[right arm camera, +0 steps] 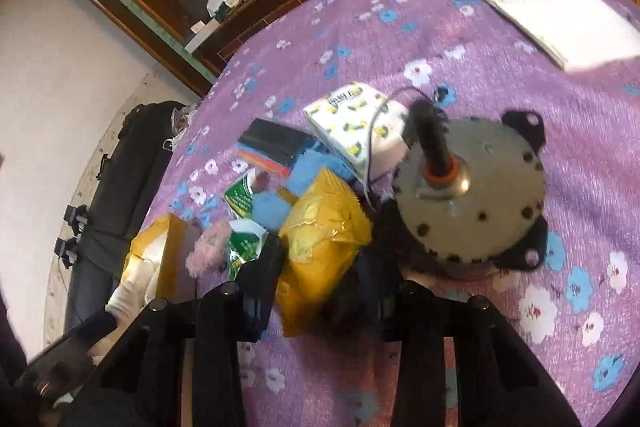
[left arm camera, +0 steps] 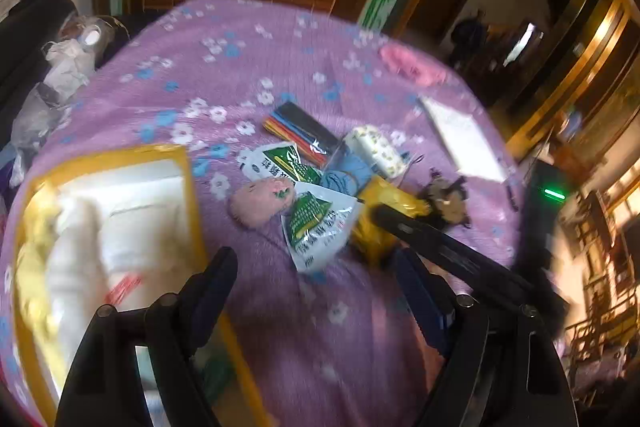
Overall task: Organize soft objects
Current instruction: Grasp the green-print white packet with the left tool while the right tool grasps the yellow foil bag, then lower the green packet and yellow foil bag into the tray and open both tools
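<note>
Yellow crinkly packet (right arm camera: 320,247) sits clamped between the right gripper (right arm camera: 320,275) fingers — left gripper (left arm camera: 316,275) hangs spread wide, nothing in it, beside the yellow-rimmed box (left arm camera: 188,195).

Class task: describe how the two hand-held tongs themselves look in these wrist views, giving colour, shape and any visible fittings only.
Both the left tongs and the right tongs are black. Each has two flat, angular fingers that taper toward the tips, carried on broad linkage bars. Round silver pivot pins sit at the joints. The inner face of a finger looks dark blue. No cables, labels or sleeves show.
</note>
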Motion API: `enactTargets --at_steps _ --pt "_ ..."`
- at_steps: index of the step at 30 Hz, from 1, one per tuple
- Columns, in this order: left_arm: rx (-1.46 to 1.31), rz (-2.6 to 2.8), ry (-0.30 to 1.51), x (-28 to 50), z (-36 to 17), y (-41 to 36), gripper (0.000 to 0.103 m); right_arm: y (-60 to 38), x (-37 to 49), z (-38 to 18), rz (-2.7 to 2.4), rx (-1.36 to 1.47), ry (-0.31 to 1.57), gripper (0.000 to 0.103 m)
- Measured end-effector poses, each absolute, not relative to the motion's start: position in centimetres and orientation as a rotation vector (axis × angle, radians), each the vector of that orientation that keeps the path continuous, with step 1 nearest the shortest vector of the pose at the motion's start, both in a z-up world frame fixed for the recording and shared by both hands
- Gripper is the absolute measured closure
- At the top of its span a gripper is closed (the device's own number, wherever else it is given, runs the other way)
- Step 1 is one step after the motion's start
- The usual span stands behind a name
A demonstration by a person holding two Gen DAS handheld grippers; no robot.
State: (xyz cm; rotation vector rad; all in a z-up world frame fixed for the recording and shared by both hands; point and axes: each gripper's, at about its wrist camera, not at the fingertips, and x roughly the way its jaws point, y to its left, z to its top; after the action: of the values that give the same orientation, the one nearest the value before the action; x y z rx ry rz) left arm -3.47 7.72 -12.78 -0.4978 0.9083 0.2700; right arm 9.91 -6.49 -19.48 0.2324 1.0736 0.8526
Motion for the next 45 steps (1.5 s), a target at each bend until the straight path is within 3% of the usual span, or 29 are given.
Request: enactTargets --at_steps 1,5,12,17,18,29,35,45 --pt "-0.498 0.268 0.931 -2.8 -13.2 7.7 0.028 -7.2 9.5 -19.0 0.866 0.229 1.058 0.073" --pt "-0.548 0.239 1.018 0.0 -14.7 8.1 0.035 -9.8 7.5 -17.4 0.952 0.178 0.95 0.073" --pt "-0.477 0.34 1.086 4.5 -17.0 8.2 0.036 -12.2 7.3 -18.2 1.026 0.207 0.942 0.073" --pt "-0.472 0.34 1.139 5.4 -18.5 7.9 0.068 -12.4 7.0 -17.5 1.033 0.207 0.904 0.073" --pt "-0.462 0.337 1.138 5.2 -18.1 7.6 0.082 -12.6 7.1 -17.5 1.034 0.219 0.903 0.073" --pt "-0.569 0.246 0.958 -4.4 -12.3 4.9 0.086 -13.1 7.2 -17.0 1.076 0.28 0.88 0.073" --pt "-0.574 0.436 0.817 -15.8 -8.5 7.1 0.085 -11.1 2.8 -15.2 1.256 0.178 0.916 0.073" --pt "-0.585 0.551 0.838 -23.6 -12.2 8.5 0.085 -3.0 -8.3 -14.1 1.491 -0.187 1.071 0.073"
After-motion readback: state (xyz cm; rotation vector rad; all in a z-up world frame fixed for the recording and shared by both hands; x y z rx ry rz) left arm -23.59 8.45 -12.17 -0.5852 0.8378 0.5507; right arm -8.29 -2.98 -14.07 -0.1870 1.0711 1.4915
